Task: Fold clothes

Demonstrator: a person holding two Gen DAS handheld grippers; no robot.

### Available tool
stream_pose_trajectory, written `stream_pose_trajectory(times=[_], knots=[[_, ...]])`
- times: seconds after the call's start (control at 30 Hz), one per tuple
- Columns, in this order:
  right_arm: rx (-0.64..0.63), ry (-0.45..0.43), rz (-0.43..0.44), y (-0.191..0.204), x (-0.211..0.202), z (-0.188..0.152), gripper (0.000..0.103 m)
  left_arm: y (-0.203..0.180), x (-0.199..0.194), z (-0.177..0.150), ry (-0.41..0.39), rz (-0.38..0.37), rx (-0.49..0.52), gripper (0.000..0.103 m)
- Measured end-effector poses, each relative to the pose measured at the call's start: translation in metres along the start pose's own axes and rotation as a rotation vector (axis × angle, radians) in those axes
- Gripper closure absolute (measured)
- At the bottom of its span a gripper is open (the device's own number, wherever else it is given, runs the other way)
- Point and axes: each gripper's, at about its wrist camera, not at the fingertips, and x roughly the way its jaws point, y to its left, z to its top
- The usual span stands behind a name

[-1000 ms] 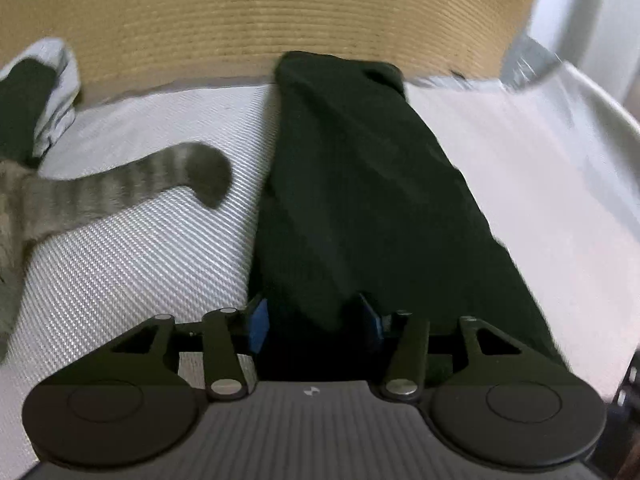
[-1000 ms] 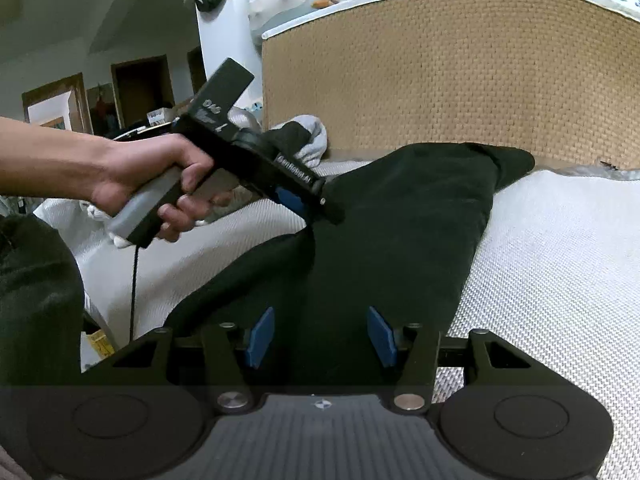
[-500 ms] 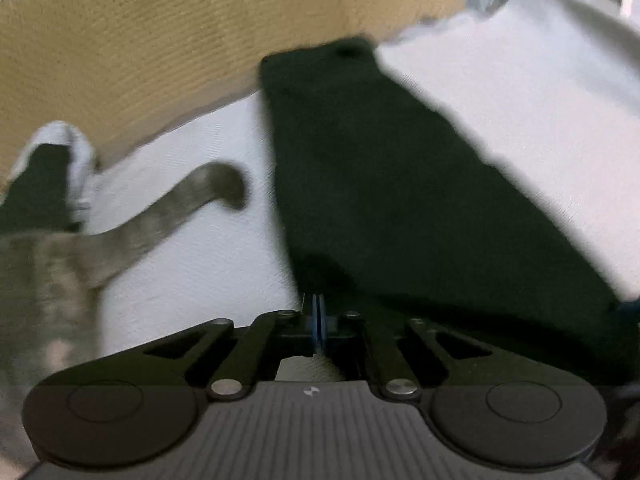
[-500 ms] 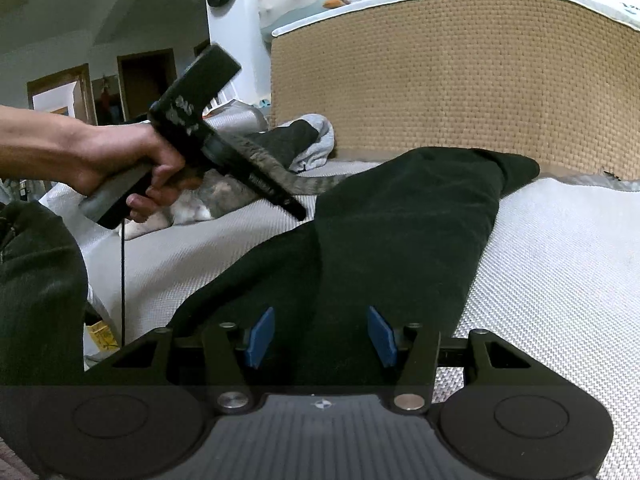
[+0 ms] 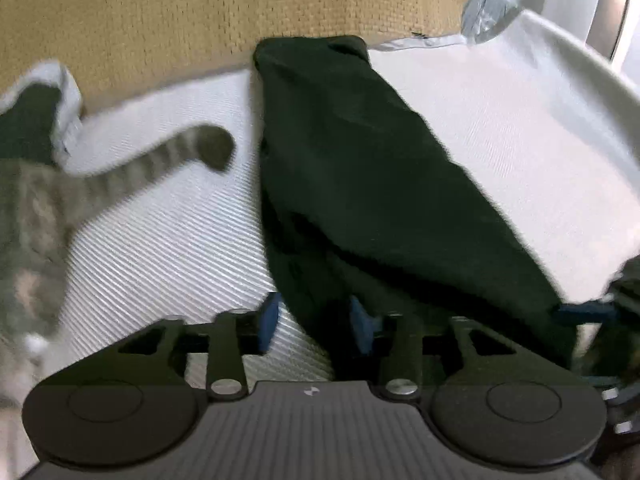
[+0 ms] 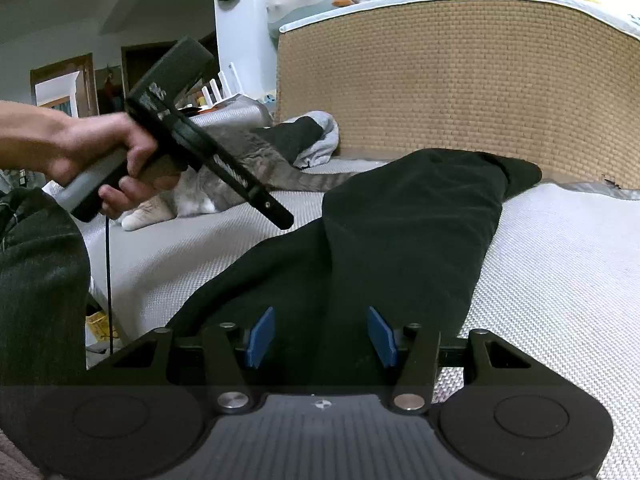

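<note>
A long black garment [image 5: 360, 168] lies folded lengthwise on the white mattress [image 5: 500, 120], its far end at the woven headboard. My left gripper [image 5: 314, 318] is open over the garment's near left edge, holding nothing. In the right wrist view the garment [image 6: 400, 232] runs away from my right gripper [image 6: 320, 338], which is open with the cloth between its blue pads. The left gripper [image 6: 276, 216] shows there, held in a hand above the bed, left of the garment.
A grey tabby cat [image 5: 36, 208] lies on the mattress at the left, its tail [image 5: 168, 156] curling toward the garment; it also shows in the right wrist view [image 6: 224, 184]. A grey and black clothes pile [image 6: 308, 140] sits by the headboard [image 6: 460, 92].
My left gripper was open at the garment's near end, then shut with nothing in it as it lifted away to the left, and is open again now. The right gripper stayed still and open.
</note>
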Motion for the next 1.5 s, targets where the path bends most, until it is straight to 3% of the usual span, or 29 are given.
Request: stream_pose_trajectory(times=[0.17,0.2,0.27,0.33,0.53,0.7,0.87,0.93,1.1,1.2,1.4,1.5], knots=[[-0.01,0.003,-0.006,0.003,-0.001,0.0,0.047,-0.019,0.015,-0.005,0.069,-0.012,0.052,0.057],[-0.012,0.004,-0.007,0.003,-0.001,0.0,0.047,-0.024,0.019,-0.007,0.079,-0.005,0.07,0.063],[-0.017,0.005,-0.01,0.004,-0.001,-0.001,0.047,-0.031,0.023,-0.009,0.088,0.018,0.106,0.087],[-0.021,0.007,-0.012,0.005,-0.001,-0.001,0.047,-0.033,0.021,-0.01,0.084,0.024,0.128,0.092],[-0.028,0.01,-0.018,0.007,-0.001,-0.001,0.047,-0.028,-0.002,-0.015,0.069,0.072,0.186,0.096],[-0.027,0.019,-0.022,0.007,0.001,-0.001,0.047,-0.036,0.003,-0.015,0.141,0.117,0.276,0.096],[-0.032,0.031,-0.042,0.007,0.0,-0.002,0.047,-0.039,0.016,-0.012,0.242,0.132,0.293,0.095],[-0.023,0.033,-0.05,0.005,0.0,-0.002,0.047,-0.04,0.014,-0.011,0.248,0.135,0.301,0.091],[0.004,0.084,-0.069,-0.005,0.005,-0.003,0.044,-0.035,0.005,-0.015,0.235,0.138,0.323,0.081],[0.02,0.211,-0.082,-0.013,0.017,-0.007,0.041,-0.042,-0.002,-0.018,0.202,0.15,0.342,0.073],[0.014,0.222,-0.085,-0.012,0.013,-0.003,0.041,-0.066,-0.019,-0.019,0.11,0.134,0.411,0.067],[0.015,0.223,-0.085,-0.012,0.011,-0.002,0.041,-0.075,-0.013,-0.017,0.119,0.104,0.44,0.062]])
